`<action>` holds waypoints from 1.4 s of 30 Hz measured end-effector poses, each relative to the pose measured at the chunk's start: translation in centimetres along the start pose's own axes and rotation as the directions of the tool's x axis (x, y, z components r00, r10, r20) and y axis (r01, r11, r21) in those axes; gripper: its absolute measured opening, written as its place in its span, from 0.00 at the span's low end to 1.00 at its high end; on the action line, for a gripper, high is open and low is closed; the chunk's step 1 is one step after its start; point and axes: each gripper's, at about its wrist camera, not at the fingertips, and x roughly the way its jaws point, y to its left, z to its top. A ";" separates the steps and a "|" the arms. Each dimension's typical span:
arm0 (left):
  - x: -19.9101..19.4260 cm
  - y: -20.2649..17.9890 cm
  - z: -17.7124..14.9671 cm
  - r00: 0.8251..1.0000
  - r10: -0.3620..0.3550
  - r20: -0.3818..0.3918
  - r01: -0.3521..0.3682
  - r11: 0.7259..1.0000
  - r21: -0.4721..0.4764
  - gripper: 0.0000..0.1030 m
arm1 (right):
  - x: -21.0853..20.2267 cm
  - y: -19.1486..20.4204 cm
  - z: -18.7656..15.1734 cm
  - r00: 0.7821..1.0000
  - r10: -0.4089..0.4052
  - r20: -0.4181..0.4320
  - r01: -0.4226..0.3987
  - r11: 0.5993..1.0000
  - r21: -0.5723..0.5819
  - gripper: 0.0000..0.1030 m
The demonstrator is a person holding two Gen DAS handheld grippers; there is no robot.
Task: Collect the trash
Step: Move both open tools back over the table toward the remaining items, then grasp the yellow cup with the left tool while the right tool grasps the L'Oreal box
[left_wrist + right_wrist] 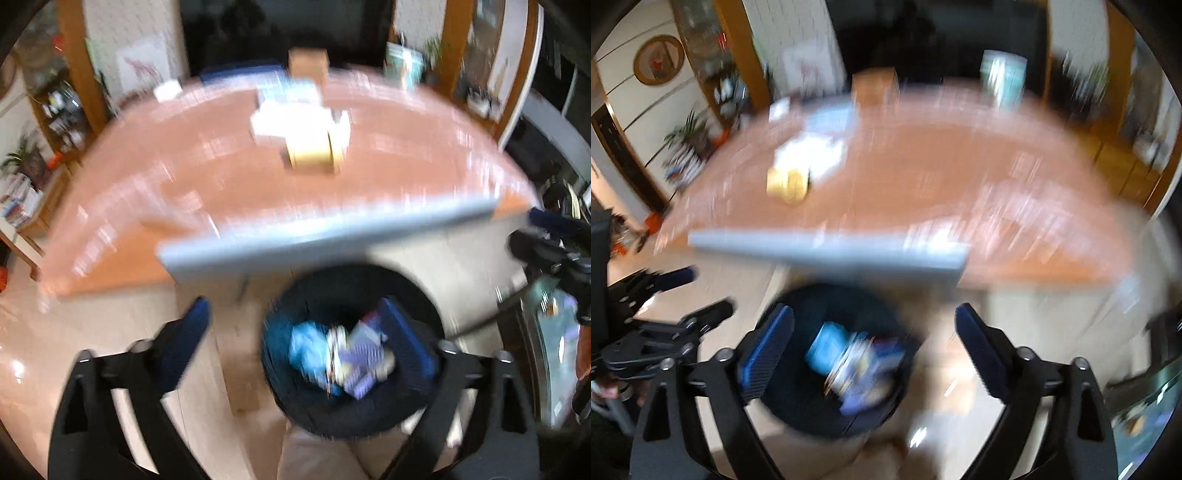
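A black round bin (332, 421) stands on the pale floor just in front of the table edge. Inside it lie a light-blue wad (306, 343) and purple-and-white wrappers (365, 365). My left gripper (299, 343) hangs above the bin, open, with nothing between its blue pads. The right gripper (532, 232) shows at the right edge. In the right wrist view the same bin (798, 406) holds the blue wad (827, 347) and wrappers (864, 391). My right gripper (875, 350) is open and empty above it, with the left gripper (698, 293) beside it. Both views are blurred.
On the orange-brown table (184, 177) are a roll of tan tape (312, 155), white papers (280, 122) and a cardboard box (308, 62). A grey flat slab (325, 232) lies along its near edge. Shelves and plants line the back wall; a teal box (1001, 79) stands at the far side.
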 end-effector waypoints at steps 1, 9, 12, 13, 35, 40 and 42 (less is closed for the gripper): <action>-0.7 0.2 0.7 0.999 0.010 0.048 -0.009 1.000 -0.010 0.98 | -1.3 0.2 1.1 0.993 -0.042 0.109 0.045 0.999 -0.022 0.96; 1.3 0.9 5.0 0.997 -0.068 0.040 0.070 0.997 -0.035 0.98 | 1.4 0.1 7.0 0.992 -0.104 0.075 0.103 0.994 0.024 0.96; 2.2 0.7 5.7 0.996 -0.084 0.037 0.084 0.996 -0.008 0.98 | 2.8 0.2 8.5 0.992 -0.112 0.060 0.109 0.993 0.050 0.96; 2.5 0.6 6.0 0.995 -0.094 0.035 0.094 0.996 0.004 0.98 | 3.5 0.2 9.3 0.993 -0.102 0.052 0.099 0.994 0.055 0.96; 7.6 0.0 10.0 1.000 -0.014 -0.021 0.014 1.000 -0.020 0.98 | 20.5 1.8 22.1 0.993 0.043 -0.110 -0.035 0.997 0.074 0.96; 8.3 -0.1 10.3 0.999 0.010 -0.038 -0.012 0.999 -0.046 0.94 | 24.9 2.5 23.5 0.985 0.043 -0.167 -0.028 0.996 0.089 0.96; 8.6 0.0 10.3 0.999 0.013 -0.046 -0.016 0.999 -0.052 0.92 | 26.0 2.8 23.7 0.982 0.043 -0.182 -0.027 0.996 0.090 0.96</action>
